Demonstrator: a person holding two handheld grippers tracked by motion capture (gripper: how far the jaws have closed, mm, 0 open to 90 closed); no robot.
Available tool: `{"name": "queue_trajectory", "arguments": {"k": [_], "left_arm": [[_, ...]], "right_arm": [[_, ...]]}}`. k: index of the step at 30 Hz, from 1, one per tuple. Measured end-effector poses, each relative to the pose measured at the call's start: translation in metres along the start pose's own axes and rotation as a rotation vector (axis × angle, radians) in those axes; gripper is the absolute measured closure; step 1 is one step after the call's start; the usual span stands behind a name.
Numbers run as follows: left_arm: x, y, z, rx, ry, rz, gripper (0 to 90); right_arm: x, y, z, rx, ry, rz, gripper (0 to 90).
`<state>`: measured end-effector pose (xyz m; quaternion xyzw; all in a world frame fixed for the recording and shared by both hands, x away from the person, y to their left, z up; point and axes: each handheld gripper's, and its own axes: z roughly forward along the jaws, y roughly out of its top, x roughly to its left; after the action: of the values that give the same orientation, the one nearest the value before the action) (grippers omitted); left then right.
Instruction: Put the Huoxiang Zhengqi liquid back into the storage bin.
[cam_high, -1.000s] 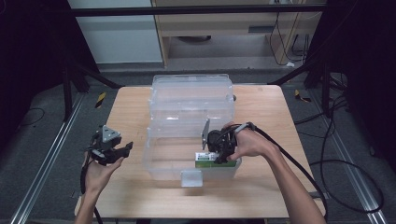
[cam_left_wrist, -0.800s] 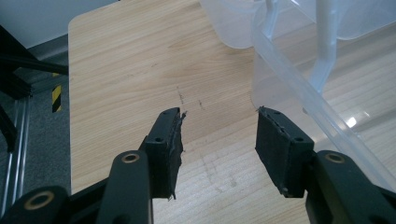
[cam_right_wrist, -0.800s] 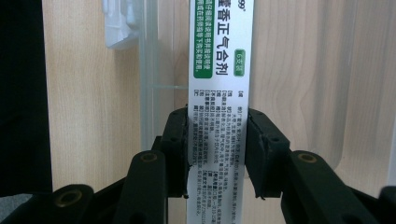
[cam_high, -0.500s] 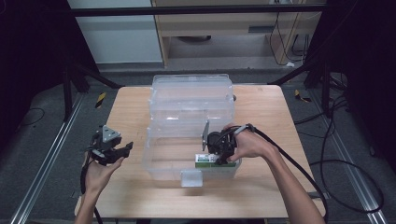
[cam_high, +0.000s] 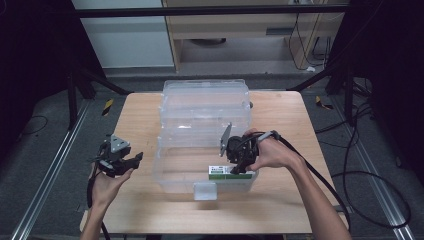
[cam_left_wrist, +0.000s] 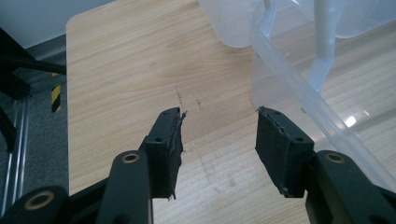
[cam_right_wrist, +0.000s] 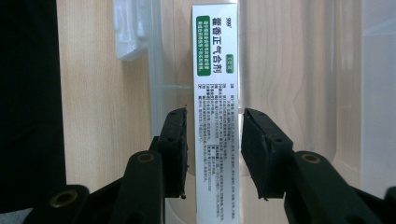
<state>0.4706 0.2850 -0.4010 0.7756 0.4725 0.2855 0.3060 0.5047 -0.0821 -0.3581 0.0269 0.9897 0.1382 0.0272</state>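
Inspecting from the near edge of the wooden table (cam_high: 280, 210): the left gripper (cam_high: 134, 160) is held in the person's left hand (cam_high: 106, 184) over the table's left front area, well apart from the clear plastic bin (cam_high: 175, 172). In the left gripper view its jaws stand wide apart with nothing between them; bare wood lies beneath, and the bin's near corner sits just beside the right-hand pad.

The right gripper (cam_high: 239, 169), held in the right hand (cam_high: 272, 155), reaches down into the bin's front right part. A white and green carton (cam_high: 223, 173) lies flat on the bin floor against the front wall, beside the latch tab (cam_high: 205, 190). In the right gripper view the carton (cam_right_wrist: 215, 116) runs lengthwise between the two black jaws. These jaws have just been opening. A thin gap shows between the right-hand pad and the carton's edge; the left-hand pad stands at the carton's other edge, contact there cannot be confirmed. The grip reads as released.

Farther back, the bin's open lid (cam_high: 205, 100) rests on the table behind the bin.
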Motion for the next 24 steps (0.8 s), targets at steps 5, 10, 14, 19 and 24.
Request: {"name": "queue_trajectory", "arguments": {"k": [5,10,14,19,24], "left_arm": [[-0.001,0.0,-0.001,-0.008,-0.003,0.003,49.7],[-0.001,0.0,-0.001,-0.009,-0.003,0.005,49.6],[-0.001,0.001,-0.002,-0.011,-0.002,0.006,49.6],[-0.001,0.001,-0.003,-0.016,-0.002,0.006,49.7],[-0.001,0.001,-0.004,-0.019,-0.001,0.006,49.7]], "right_arm": [[0.004,-0.001,-0.007,-0.02,-0.006,0.028,57.6],[0.009,0.001,-0.011,-0.05,0.008,0.032,55.8],[0.013,0.001,-0.013,-0.052,0.005,0.038,54.7],[0.021,0.004,-0.012,-0.059,0.009,0.029,54.1],[0.026,0.005,-0.007,-0.06,0.025,0.033,53.8]]}}
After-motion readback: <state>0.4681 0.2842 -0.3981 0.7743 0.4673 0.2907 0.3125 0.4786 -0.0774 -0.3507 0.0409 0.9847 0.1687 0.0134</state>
